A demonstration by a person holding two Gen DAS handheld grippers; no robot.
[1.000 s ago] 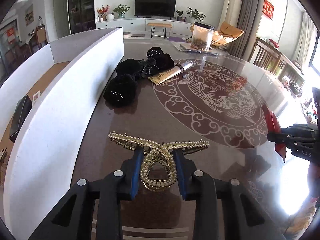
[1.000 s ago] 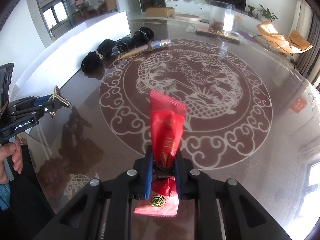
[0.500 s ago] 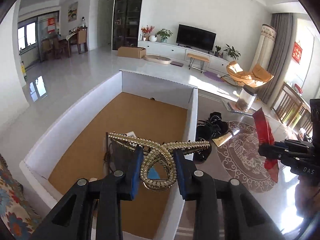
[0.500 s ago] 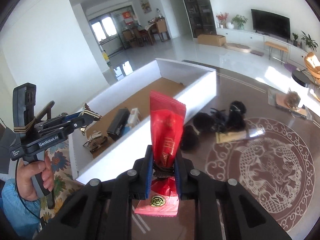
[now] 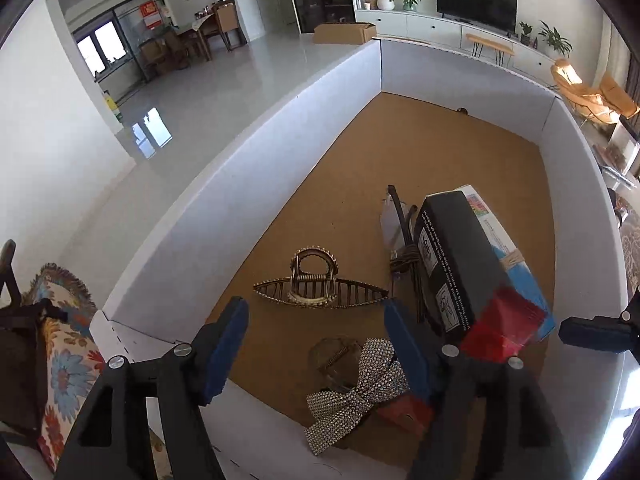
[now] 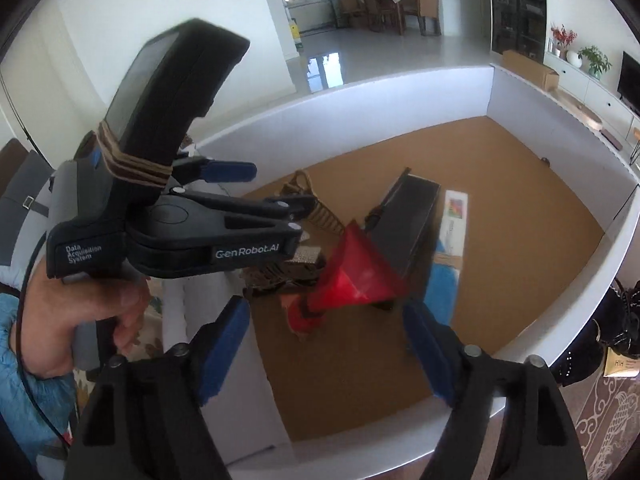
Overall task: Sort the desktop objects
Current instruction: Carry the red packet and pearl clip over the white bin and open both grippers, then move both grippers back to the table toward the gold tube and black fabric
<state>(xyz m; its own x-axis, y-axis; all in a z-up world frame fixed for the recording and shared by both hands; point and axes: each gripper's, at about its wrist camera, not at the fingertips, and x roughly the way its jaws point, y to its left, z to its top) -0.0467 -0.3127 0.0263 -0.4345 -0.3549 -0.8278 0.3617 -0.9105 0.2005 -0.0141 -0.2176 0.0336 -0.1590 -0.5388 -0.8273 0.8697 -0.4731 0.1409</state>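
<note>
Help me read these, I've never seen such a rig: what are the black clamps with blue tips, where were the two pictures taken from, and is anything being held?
There is no robot here. A person holds a hand-held gripper in each hand, and each one has a fisheye camera looking along its two blue-padded fingers. One picture looks out from the left hand-held gripper, the other from the right hand-held gripper. The right view also shows the person's hand gripping the left one. Both hover over a white box with a brown floor. In it lie a gold claw clip, a sparkly bow clip and a black carton. Both sets of jaws are opening and grip nothing. A blurred red packet is below the right one; I cannot tell whether it has landed.
</note>
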